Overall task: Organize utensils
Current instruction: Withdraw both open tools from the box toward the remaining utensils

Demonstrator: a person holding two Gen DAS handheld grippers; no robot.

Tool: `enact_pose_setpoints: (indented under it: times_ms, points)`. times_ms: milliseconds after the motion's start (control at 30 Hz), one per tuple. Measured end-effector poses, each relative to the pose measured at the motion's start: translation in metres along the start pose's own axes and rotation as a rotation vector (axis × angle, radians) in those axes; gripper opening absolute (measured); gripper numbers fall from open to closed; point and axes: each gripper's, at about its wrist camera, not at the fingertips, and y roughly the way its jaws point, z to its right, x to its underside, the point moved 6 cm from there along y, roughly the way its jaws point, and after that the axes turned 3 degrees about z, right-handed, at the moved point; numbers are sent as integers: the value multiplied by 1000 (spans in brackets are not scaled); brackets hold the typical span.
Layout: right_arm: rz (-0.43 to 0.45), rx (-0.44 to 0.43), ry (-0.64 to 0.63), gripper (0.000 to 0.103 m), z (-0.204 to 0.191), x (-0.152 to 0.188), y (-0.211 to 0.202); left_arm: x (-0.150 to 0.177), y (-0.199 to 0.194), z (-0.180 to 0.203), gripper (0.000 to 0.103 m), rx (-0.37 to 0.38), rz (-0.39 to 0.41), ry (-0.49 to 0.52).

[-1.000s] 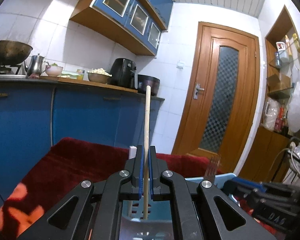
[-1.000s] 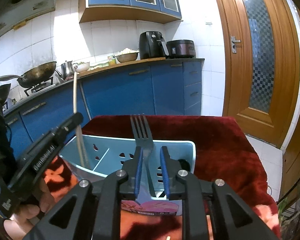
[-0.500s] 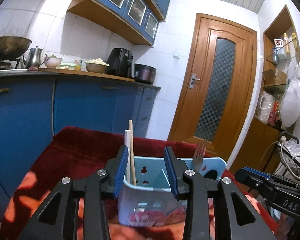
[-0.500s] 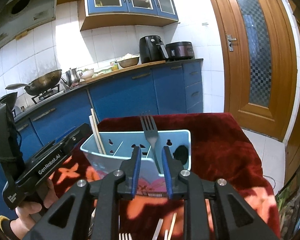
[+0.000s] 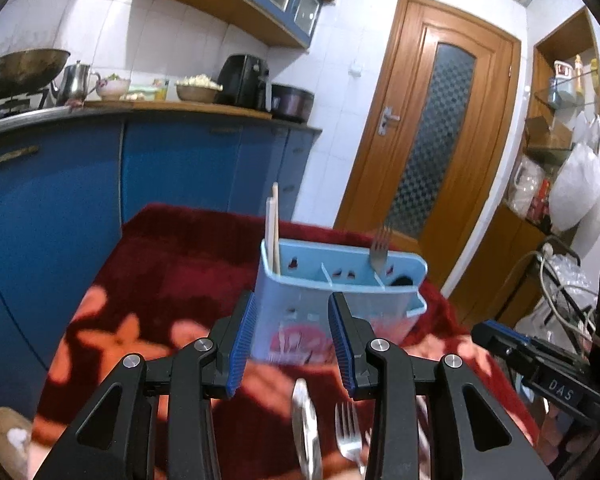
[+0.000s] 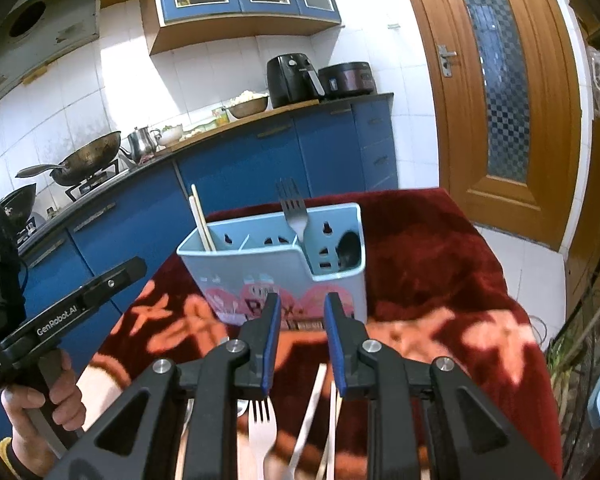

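While both tools [image 5: 292,334] [image 6: 300,338] gape empty: ribbed blue pads, boxy plastic caddy [image 6: 260,268], plush red cloth [image 6: 440,280].

Home kitchen, blue base cabinets [image 6: 332,148] along the far wall, wok [image 6: 88,158] on a gas stove at left, air fryer [image 6: 290,80] on the counter, wooden door [image 6: 500,92] at right
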Motion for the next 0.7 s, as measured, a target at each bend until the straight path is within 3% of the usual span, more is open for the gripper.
enact_pose_setpoints:
  times_ms: [367, 700]
  points:
    - [-100, 12, 15, 27, 5, 37, -12, 41, -14, -3, 38, -25, -176, 18]
    - [-200, 27, 9, 27, 17, 67, -13, 75, -4, -5, 38, -24, -333, 43]
